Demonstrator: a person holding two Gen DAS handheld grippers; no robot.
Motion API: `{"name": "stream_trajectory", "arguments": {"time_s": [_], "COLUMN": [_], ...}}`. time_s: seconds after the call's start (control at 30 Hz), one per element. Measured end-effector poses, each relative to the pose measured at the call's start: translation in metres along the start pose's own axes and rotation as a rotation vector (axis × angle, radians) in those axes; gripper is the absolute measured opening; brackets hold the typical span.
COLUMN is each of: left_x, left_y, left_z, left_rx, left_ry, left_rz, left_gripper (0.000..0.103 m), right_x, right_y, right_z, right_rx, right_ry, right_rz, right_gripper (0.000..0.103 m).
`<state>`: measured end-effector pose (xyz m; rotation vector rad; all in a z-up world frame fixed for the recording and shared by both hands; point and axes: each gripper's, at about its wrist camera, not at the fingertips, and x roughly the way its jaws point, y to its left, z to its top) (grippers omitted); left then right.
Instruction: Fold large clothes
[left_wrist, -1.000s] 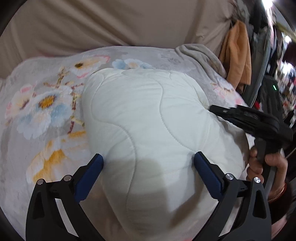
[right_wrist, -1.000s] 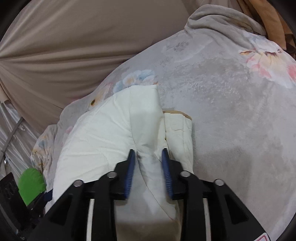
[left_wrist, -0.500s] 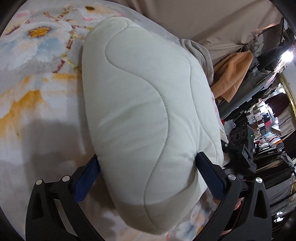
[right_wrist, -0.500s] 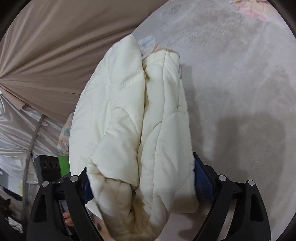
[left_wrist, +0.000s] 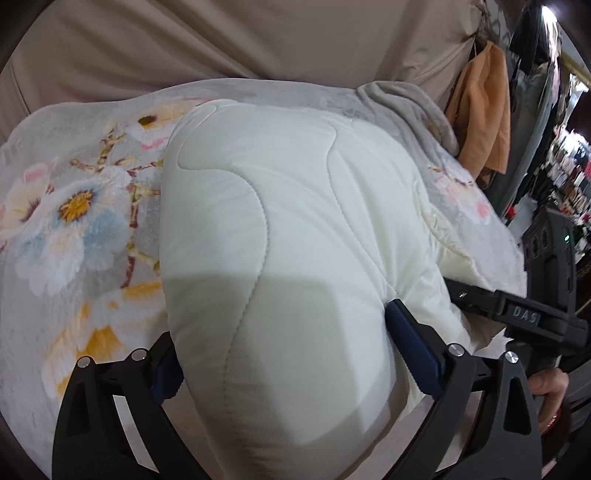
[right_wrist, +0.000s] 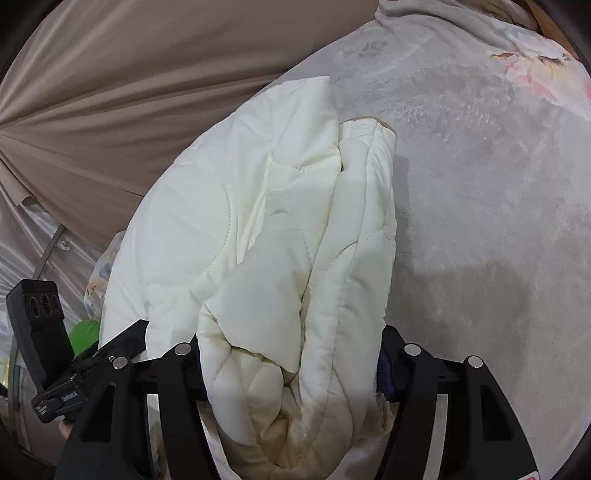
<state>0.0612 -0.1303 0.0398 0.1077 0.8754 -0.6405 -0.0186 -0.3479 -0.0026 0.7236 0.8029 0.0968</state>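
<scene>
A cream quilted padded garment (left_wrist: 280, 236) lies folded into a thick bundle on the grey floral blanket (left_wrist: 74, 206). My left gripper (left_wrist: 291, 354) is wide open, and its blue pads sit on both sides of the bundle's near end. In the right wrist view the bundle's layered open edge (right_wrist: 280, 236) fills the gap of my right gripper (right_wrist: 291, 365), which is also wide open around it. The right gripper shows in the left wrist view (left_wrist: 517, 314), and the left one in the right wrist view (right_wrist: 66, 369).
A beige curtain (left_wrist: 221, 40) hangs behind the blanket. A crumpled grey blanket edge (left_wrist: 406, 107) and an orange garment (left_wrist: 480, 110) are at the back right. Shelves of goods (left_wrist: 569, 162) stand far right. A green object (right_wrist: 83, 336) is low left.
The right gripper opened from nearly shut on a fold to wide around the bundle. The bundle was lifted or tilted half a second ago and now rests on the blanket again.
</scene>
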Motion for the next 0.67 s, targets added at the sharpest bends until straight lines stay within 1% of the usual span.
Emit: {"name": "stream_trajectory", "arguments": {"time_s": [0.1,0.23,0.37,0.43,0.5,0.57,0.6,0.67], "left_x": [0.007,0.008,0.01,0.008,0.004,-0.005,-0.009,-0.02], "left_y": [0.001,0.007,0.008,0.009,0.007,0.005,0.004,0.002], "left_z": [0.0,0.002,0.006,0.007,0.009,0.011,0.012,0.016], "left_rx": [0.012,0.013,0.021,0.028,0.042,0.061,0.072,0.091], "left_ry": [-0.005,-0.001,-0.001,-0.004,-0.013,-0.036,-0.05,-0.076], "left_rz": [0.028,0.02,0.023,0.016,0.011,0.005,0.003,-0.01], "left_gripper": [0.095,0.096,0.096,0.094,0.089,0.082,0.08,0.076], "right_x": [0.008,0.012,0.011,0.004,-0.004,-0.014,-0.019,-0.029], "right_y": [-0.005,-0.01,-0.012,-0.007,0.005,0.013,0.017,0.028], "right_z": [0.004,0.009,0.01,0.004,-0.001,-0.003,-0.003,-0.004], "right_rx": [0.018,0.028,0.021,0.006,-0.013,-0.019,-0.021,-0.036], "right_ry": [0.005,0.015,0.009,-0.009,-0.038,-0.073,-0.093,-0.131], "right_rz": [0.022,0.044,0.031,0.022,0.007,0.008,0.015,0.015], "right_gripper": [0.072,0.072,0.071,0.064,0.049,0.04,0.037,0.035]}}
